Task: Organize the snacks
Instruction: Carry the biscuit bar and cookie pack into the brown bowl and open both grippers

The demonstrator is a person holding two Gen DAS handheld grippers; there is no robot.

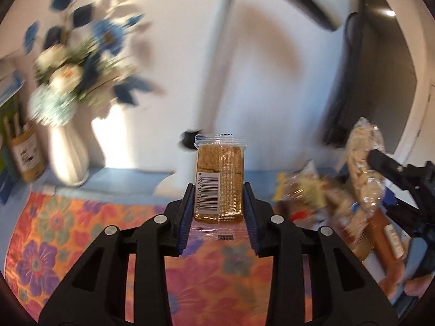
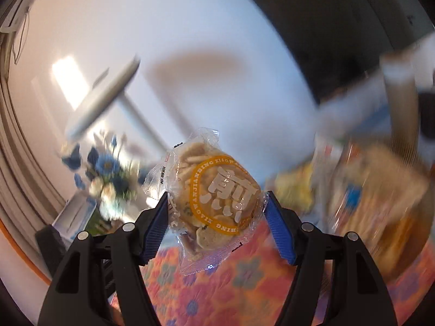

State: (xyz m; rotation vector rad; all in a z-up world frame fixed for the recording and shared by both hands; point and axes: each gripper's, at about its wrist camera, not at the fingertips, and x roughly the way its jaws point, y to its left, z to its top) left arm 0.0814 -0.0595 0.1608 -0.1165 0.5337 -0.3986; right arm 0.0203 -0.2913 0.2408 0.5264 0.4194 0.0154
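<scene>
Desk (image 1: 81, 233) w/ orange floral cloth carries everything; wall behind it, blurred by motion. At the desk's far left corner stands a white vase of blue and white flowers (image 1: 69, 149), a brown jar (image 1: 27, 152) just beside it. Toward the desk's right edge lies a loose snack pile (image 1: 307, 190), too blurred to sort by kind.

Step in hand, as I judge it: both snacks are picked and held in the air, mid-carry, neither placed yet. Nxt move calls for a destination spot for each, likely by type, then lowering the pack until it rests before letting go. No tray or box is clearly visible, so target unclear.

Left gripper (image 1: 218, 203) is level, pointing at the far wall, clamped on an upright brown cracker pack (image 1: 220, 176), barcode side facing the cam, pads on its two long sides. Pack sits above the desk's middle, not touching it.

Right gripper (image 2: 216, 212) is tilted, aimed up and across the desk, holding a round rice-cracker pack (image 2: 214, 198) w/ orange ring print. Its left pad presses the wrapper; the right pad seems to touch only the crinkled film edge, so grip looks light and could slip. In the left view it hangs over the snack pile.
</scene>
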